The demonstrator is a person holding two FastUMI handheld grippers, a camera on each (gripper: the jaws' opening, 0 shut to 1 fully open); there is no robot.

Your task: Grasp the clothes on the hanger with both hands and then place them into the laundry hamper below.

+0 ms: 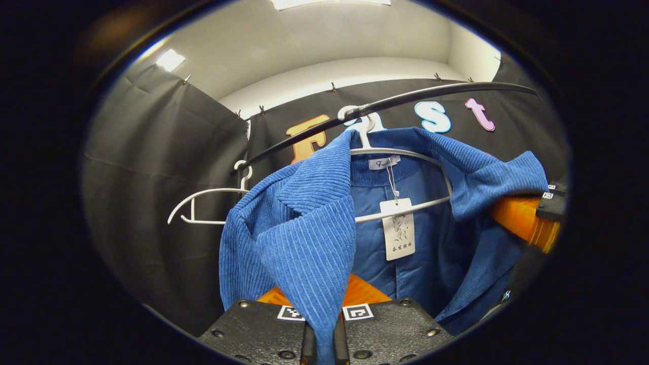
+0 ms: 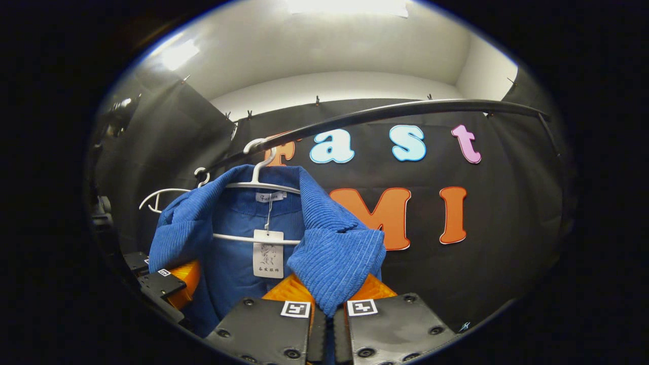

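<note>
Between the fingers of the left claw point(image 1: 324, 342) a lapel of the blue corduroy jacket point(image 1: 304, 223) is pinched tight; the right claw point(image 2: 324, 337) clamps the other lapel likewise. Above both claws the jacket hangs on its white hanger point(image 1: 400, 152), hooked over the black rail point(image 1: 405, 99). Pulling straight down could drag the hanger along (or yank cloth from a claw).

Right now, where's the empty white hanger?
The empty hanger hangs on the black rail, left of the blue jacket in the left gripper view, beside the jacket's own hanger.
</note>
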